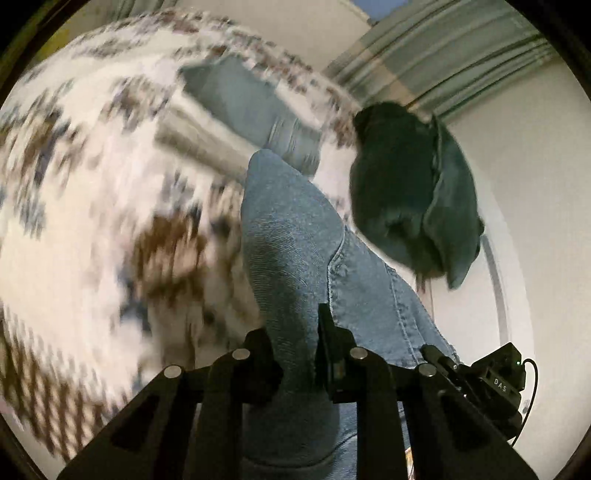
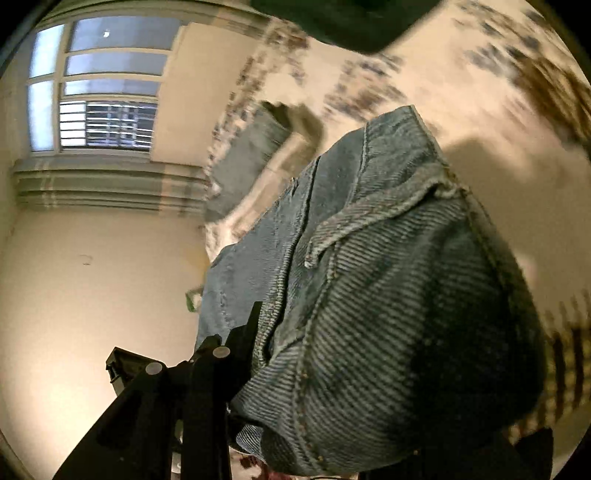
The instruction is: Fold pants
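Blue denim pants (image 1: pixel 295 236) hang between both grippers above a patterned bed. My left gripper (image 1: pixel 295 343) is shut on a fold of the denim, which runs up and away toward the far leg (image 1: pixel 243 99) lying on the bed. In the right wrist view the pants (image 2: pixel 388 295) bulge over the camera, with waistband seams and stitching showing. My right gripper (image 2: pixel 258 332) is shut on the denim; only its left finger (image 2: pixel 247 332) shows, the other is hidden under cloth.
The bedspread (image 1: pixel 92 203) is white with brown and blue motifs, blurred by motion. A dark green garment (image 1: pixel 413 199) lies at the bed's edge, also in the right wrist view (image 2: pixel 351 22). A window (image 2: pixel 99 88) and wall lie beyond.
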Motion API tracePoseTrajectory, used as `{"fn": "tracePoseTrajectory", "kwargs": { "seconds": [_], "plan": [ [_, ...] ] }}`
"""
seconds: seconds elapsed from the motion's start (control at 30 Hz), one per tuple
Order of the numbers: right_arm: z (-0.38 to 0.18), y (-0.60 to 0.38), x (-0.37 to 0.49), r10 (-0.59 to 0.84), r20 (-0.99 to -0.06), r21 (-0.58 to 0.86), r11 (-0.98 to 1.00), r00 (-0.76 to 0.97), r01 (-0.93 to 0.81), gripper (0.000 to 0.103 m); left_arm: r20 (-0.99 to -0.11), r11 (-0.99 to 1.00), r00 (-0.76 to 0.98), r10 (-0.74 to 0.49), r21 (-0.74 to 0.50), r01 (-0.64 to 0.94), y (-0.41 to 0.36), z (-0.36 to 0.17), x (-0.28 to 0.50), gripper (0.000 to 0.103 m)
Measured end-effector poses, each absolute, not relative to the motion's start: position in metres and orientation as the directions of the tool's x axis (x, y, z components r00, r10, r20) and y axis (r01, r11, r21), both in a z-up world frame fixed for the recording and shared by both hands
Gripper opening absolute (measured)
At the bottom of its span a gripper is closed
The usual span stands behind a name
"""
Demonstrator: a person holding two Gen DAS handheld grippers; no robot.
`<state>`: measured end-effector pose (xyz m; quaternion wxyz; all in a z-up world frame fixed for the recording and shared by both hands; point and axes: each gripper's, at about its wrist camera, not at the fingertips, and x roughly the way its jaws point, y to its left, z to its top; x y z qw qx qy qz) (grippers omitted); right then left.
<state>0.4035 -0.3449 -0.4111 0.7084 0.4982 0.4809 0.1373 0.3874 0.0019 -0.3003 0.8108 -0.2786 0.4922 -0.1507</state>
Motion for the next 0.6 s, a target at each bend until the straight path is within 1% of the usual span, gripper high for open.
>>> {"fn": "tracePoseTrajectory", "kwargs": {
  "seconds": [0.17,0.27,0.33,0.47,0.6],
  "plan": [
    [-0.37,-0.309,0.52,0.653,-0.501,0.859,0.452,0.568,0.238,0.033,-0.676,0.798,0.52,-0.523,-0.603,0.018,0.042,-0.263,0.515,0.016],
    [-0.359,-0.284,0.6,0.647,-0.472,0.872,0.441,0.599,0.212,0.033,-0.664,0.805,0.543,-0.515,-0.592,0.039,0.064,-0.256,0.593,0.016],
    [-0.36,-0.267,0.659,0.643,-0.458,0.876,0.443,0.614,0.189,0.033,-0.659,0.809,0.553,-0.51,-0.586,0.048,0.077,-0.261,0.637,0.016],
    [-0.384,-0.239,0.753,0.64,-0.448,0.879,0.442,0.624,0.178,0.033,-0.674,0.825,0.547,-0.496,-0.563,0.055,0.097,-0.291,0.714,0.016],
    [-0.434,-0.215,0.823,0.642,-0.467,0.872,0.45,0.609,0.194,0.033,-0.703,0.836,0.525,-0.479,-0.548,0.028,0.113,-0.333,0.755,0.016]
  ]
}}
